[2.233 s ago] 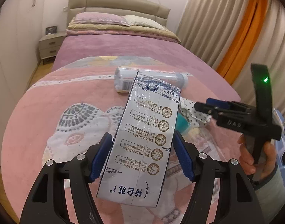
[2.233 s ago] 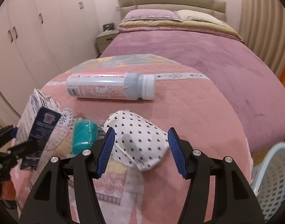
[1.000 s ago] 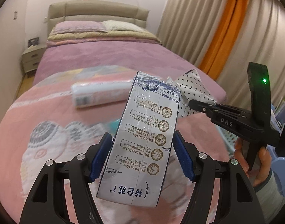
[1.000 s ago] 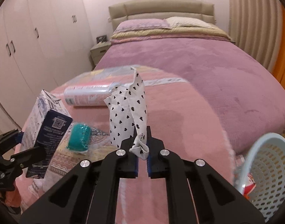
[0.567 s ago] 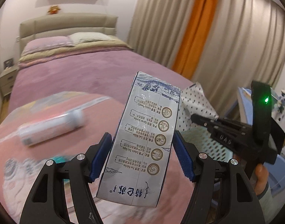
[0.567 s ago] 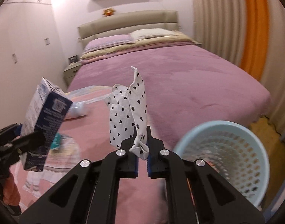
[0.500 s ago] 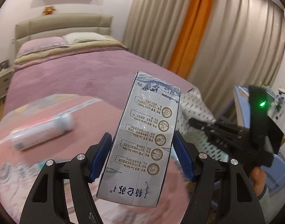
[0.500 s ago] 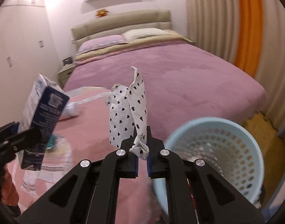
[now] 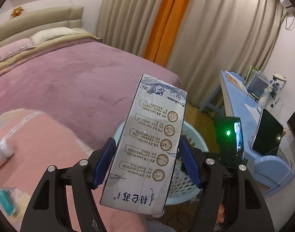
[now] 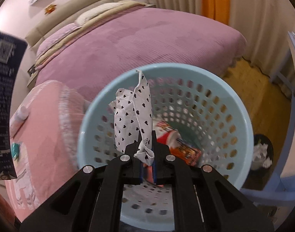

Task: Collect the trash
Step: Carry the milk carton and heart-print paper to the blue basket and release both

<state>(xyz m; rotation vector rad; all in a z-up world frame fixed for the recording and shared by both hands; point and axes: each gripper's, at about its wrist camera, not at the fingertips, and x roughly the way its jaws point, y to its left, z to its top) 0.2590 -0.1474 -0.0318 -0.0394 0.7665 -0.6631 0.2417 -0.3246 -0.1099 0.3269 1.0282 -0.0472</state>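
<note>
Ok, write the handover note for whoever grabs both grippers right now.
Left gripper: jaws shut on the carton, held up near the basket, not over it yet.
Right gripper: jaws shut on the heart-print wrapper, above the basket opening.
Done: both picked up; other trash already lies in the basket.
Left: drop wrapper, then carton; bottle and teal item remain on the bed.
</note>
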